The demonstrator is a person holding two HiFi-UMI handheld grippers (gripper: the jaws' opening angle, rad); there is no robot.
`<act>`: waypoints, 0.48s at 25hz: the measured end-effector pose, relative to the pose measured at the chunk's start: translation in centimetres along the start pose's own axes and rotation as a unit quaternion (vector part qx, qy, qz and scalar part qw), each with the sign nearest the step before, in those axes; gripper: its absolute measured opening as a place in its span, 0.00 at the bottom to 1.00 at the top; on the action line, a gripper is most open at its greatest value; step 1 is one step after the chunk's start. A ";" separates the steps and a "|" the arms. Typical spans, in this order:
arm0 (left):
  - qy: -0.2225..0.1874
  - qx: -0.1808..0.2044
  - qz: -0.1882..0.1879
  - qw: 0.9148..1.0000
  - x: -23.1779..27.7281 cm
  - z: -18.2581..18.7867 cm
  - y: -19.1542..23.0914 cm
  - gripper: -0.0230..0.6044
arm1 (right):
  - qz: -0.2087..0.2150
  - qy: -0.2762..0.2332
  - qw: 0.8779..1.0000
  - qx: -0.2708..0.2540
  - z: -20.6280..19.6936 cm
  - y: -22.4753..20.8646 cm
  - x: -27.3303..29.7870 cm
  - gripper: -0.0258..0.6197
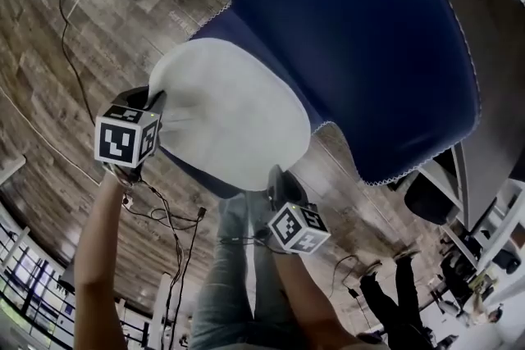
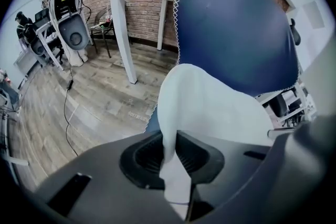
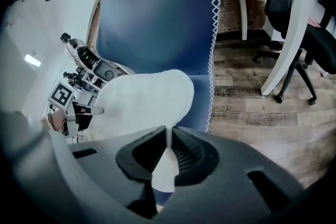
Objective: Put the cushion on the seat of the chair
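Observation:
A white rounded cushion (image 1: 230, 123) hangs over the seat of a dark blue chair (image 1: 369, 37) with white stitched trim. My left gripper (image 1: 154, 101) is shut on the cushion's left edge; in the left gripper view the white cushion (image 2: 210, 107) runs pinched between the jaws of that gripper (image 2: 170, 157). My right gripper (image 1: 279, 180) is shut on the cushion's near right edge; in the right gripper view a thin fold of cushion (image 3: 142, 99) passes through the jaws of that gripper (image 3: 169, 148). The blue chair back (image 3: 157, 13) rises behind it. The blue seat shows only at the cushion's rim.
Wood plank floor (image 1: 74, 37) with a black cable (image 1: 70, 29) on the left. A white table leg (image 2: 125, 39) and brick wall stand behind the chair. A black office chair (image 3: 310, 44) and white desk legs (image 3: 286, 50) are at the right. A person's legs (image 1: 238, 283) are below.

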State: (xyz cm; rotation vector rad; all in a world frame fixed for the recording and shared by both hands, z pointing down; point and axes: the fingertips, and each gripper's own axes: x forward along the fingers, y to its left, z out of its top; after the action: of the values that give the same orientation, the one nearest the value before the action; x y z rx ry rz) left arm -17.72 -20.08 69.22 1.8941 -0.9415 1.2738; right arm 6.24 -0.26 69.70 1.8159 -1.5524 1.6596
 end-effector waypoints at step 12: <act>0.027 -0.003 0.006 1.000 3.5 -0.3 1.4 0.12 | -0.013 0.017 1.000 0.011 -0.5 -1.0 2.1 0.10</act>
State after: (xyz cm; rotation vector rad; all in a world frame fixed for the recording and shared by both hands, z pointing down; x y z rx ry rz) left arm -18.09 -21.21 72.79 1.8437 -0.9279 1.3209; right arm 6.32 -0.63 72.06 1.8007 -1.4959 1.6950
